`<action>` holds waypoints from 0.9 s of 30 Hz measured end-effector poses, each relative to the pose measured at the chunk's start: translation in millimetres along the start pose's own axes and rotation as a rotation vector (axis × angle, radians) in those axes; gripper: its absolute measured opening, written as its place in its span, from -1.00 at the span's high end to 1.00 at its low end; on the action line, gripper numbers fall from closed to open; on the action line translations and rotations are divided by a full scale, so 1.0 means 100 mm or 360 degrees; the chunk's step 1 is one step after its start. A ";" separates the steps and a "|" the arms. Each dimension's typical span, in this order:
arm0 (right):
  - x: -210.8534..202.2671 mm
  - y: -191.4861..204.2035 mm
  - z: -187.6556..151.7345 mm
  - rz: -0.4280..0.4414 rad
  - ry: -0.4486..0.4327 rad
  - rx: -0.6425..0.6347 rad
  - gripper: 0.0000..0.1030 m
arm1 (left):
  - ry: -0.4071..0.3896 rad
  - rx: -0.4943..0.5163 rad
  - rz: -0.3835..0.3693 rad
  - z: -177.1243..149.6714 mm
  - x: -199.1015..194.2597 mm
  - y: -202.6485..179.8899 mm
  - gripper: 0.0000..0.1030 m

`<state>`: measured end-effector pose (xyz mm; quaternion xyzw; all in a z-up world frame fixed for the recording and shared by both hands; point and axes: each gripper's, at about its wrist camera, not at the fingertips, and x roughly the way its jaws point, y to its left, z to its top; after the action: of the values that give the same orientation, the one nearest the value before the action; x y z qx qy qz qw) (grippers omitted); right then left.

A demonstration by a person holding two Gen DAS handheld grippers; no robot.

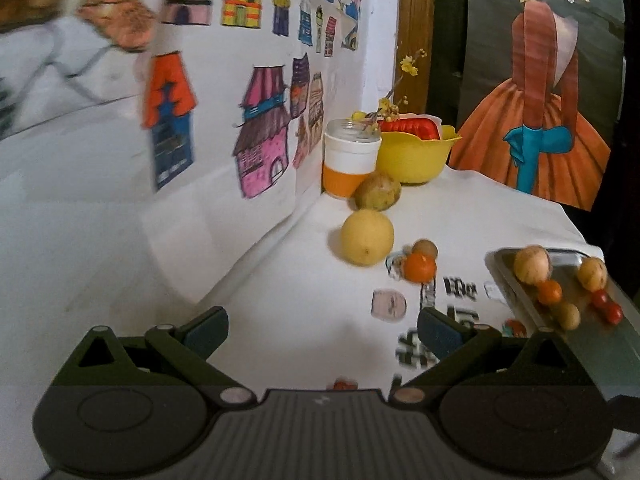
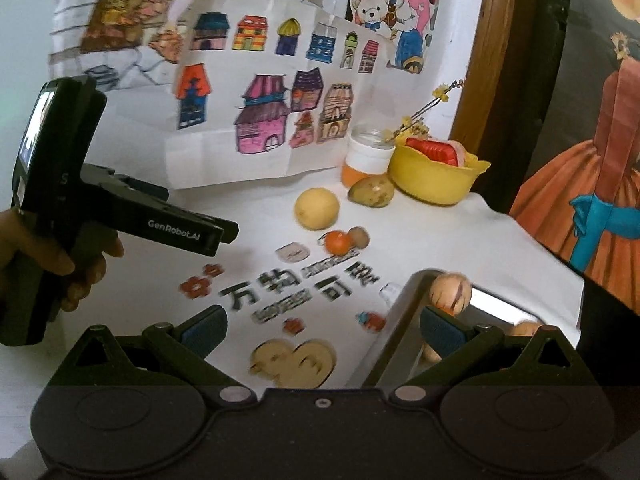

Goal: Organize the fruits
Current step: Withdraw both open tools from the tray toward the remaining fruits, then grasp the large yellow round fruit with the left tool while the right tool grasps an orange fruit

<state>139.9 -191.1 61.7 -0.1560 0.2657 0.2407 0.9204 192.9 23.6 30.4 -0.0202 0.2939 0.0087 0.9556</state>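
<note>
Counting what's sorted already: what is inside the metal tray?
The metal tray holds tan round fruits, a small orange one and red ones. Its near end is hidden.

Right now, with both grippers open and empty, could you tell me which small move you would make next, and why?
Probably ease the left gripper forward toward the small orange tangerine on the white cloth and close on it. It lies nearest ahead of the open jaws, outside the metal tray where several small fruits already sit. The right gripper, also open, hangs over the tray's near edge.
</note>
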 end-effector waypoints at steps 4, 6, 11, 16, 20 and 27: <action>0.27 -0.09 0.13 -0.0042 -0.0039 -0.0037 -0.99 | 0.0010 0.0017 -0.0011 0.13 0.27 -0.06 -0.99; 0.40 -0.12 0.18 -0.0059 -0.0057 -0.0042 -0.99 | 0.0009 0.0033 -0.0008 0.18 0.39 -0.09 -0.99; 0.69 -0.14 0.25 -0.0127 -0.0078 -0.0070 -0.99 | 0.0046 0.0043 -0.0022 0.29 0.67 -0.14 -0.99; 0.94 -0.16 0.27 -0.0102 -0.0037 -0.0067 -0.99 | 0.0086 -0.0018 -0.0045 0.39 0.93 -0.12 -0.99; 1.17 -0.20 0.28 -0.0045 0.0018 -0.0008 -0.99 | 0.0130 -0.0074 -0.0091 0.42 1.10 -0.08 -0.99; 1.47 -0.26 0.32 0.0046 0.0084 0.0136 -0.85 | 0.0165 -0.0097 -0.0148 0.47 1.28 -0.08 -0.99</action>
<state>275.5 -146.8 8.7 -0.1190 0.3022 0.2381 0.9153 325.3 18.8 -2.5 -0.0633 0.3413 -0.0278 0.9374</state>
